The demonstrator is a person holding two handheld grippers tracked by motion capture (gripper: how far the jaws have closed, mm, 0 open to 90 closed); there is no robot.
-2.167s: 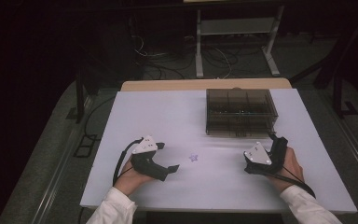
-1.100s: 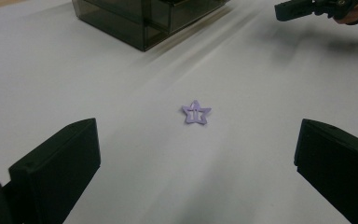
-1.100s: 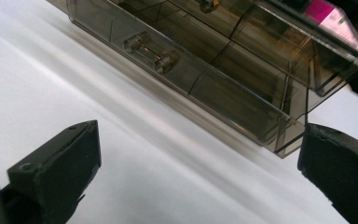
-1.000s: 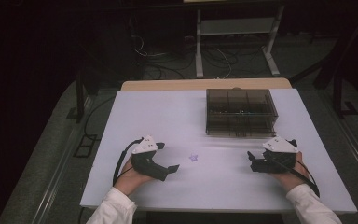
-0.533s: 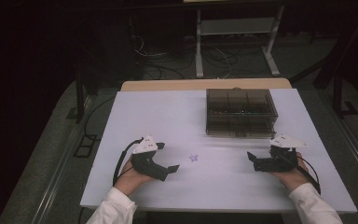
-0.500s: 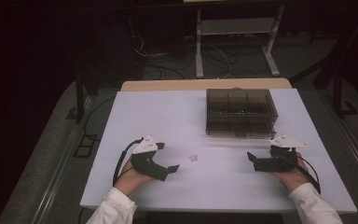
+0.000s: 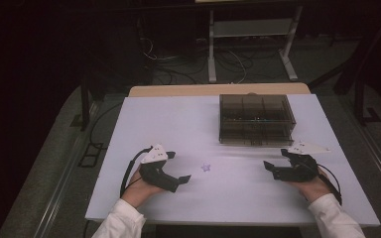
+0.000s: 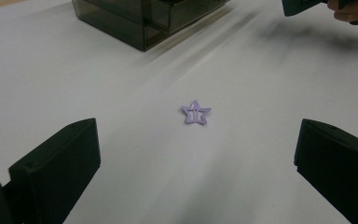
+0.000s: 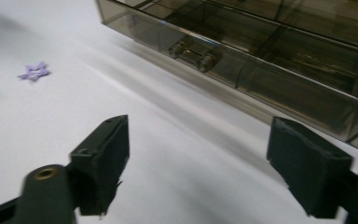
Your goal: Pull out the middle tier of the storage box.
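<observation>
A small purple star-shaped clip (image 7: pixel 206 167) (image 8: pixel 196 114) (image 9: pixel 34 72) lies flat on the white table (image 7: pixel 178 124), between the two hands. My left gripper (image 7: pixel 183 179) (image 8: pixel 196 182) rests at the front left, pointing right at the star, with its jaws wide open and a gap between them and the clip. My right gripper (image 7: pixel 268 166) (image 9: pixel 205 172) lies at the front right and points left, just in front of the smoked box (image 7: pixel 256 119) (image 9: pixel 261 51). Its jaws have just been closing, but they stand open with nothing between them.
The smoked transparent box has several compartments and a front drawer with a small handle (image 9: pixel 196 52). It sits at the back right of the table. A wooden edge (image 7: pixel 218 90) runs behind the table, with a metal stand (image 7: pixel 250 29) and cables on the dark floor.
The right hand has shifted a little to the right and turned, so its gripper now points left across the table. The left hand and the star have stayed put.
</observation>
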